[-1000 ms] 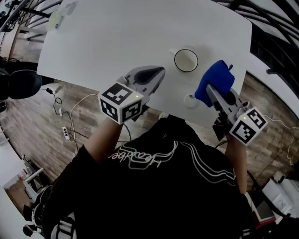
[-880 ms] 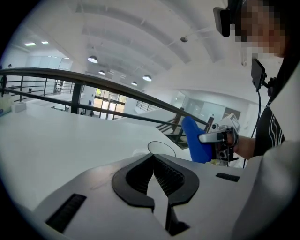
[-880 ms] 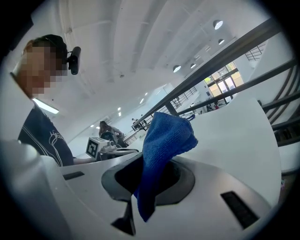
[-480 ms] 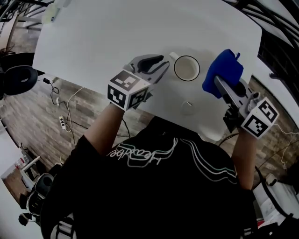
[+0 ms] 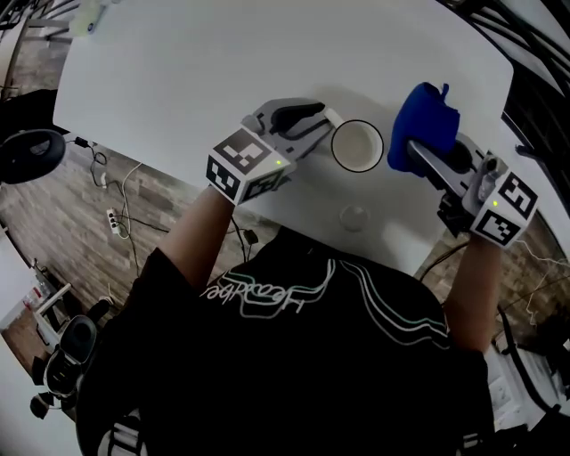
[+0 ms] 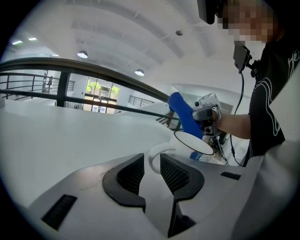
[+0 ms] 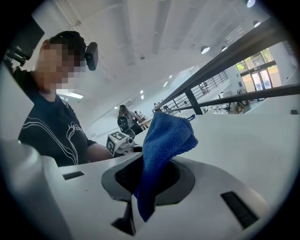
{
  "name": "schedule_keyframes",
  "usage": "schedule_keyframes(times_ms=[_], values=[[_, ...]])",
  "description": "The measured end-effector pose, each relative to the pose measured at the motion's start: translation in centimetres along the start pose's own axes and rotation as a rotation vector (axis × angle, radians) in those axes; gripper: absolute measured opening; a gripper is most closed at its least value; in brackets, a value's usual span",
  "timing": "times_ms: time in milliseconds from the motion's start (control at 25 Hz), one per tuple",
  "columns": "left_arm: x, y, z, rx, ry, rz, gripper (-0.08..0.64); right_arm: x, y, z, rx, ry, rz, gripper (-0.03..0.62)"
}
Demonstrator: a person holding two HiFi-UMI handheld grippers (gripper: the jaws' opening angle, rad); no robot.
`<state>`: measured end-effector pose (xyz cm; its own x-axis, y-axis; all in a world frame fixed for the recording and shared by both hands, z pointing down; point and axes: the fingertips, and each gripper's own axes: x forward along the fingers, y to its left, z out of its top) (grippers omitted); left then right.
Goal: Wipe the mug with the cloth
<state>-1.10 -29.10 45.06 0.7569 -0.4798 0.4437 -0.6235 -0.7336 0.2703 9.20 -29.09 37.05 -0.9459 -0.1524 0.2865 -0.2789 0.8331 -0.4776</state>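
A white mug [image 5: 356, 145] with a dark rim stands upright on the white table [image 5: 178, 80], its handle [image 5: 331, 115] pointing far-left. My left gripper [image 5: 319, 120] is at that handle. In the left gripper view the jaws [image 6: 152, 161] stand a narrow gap apart, and the handle's outer bend [image 6: 155, 152] lies between their tips without being squeezed. My right gripper [image 5: 419, 153] hovers just right of the mug, shut on a blue cloth [image 5: 426, 127] that bunches up above its jaws [image 7: 147, 176]. The cloth [image 7: 164, 140] is not touching the mug.
A small pale round object [image 5: 354, 216] lies near the table's front edge, below the mug. A pale green thing [image 5: 86, 18] sits at the far left corner. The table's right edge runs close behind the right gripper. Cables lie on the wooden floor [image 5: 116, 214].
My left gripper has moved forward and right from the table's front edge to the mug's handle. The right gripper has carried the cloth farther from me, to beside the mug.
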Motion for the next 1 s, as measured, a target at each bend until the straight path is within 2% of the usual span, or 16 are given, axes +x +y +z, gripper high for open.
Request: schedule_keyframes(times_ms=[280, 600, 800, 1000], values=[[2.7, 1.4, 0.8, -0.014, -0.010, -0.042, 0.094, 1.6, -4.4, 2.3, -0.043, 0.056, 0.096, 0.051], [3.5, 1.3, 1.1, 0.011, 0.004, -0.086, 0.083, 2.9, -4.2, 2.6, -0.083, 0.097, 0.259, 0.051], [2.6, 4.0, 0.4, -0.003, 0.010, -0.098, 0.078, 6.6, -4.7, 2.7, -0.071, 0.141, 0.344, 0.051], [2.7, 4.0, 0.4, 0.019, 0.027, -0.099, 0.068, 7.6, -4.0, 1.7, -0.056, 0.188, 0.422, 0.051]])
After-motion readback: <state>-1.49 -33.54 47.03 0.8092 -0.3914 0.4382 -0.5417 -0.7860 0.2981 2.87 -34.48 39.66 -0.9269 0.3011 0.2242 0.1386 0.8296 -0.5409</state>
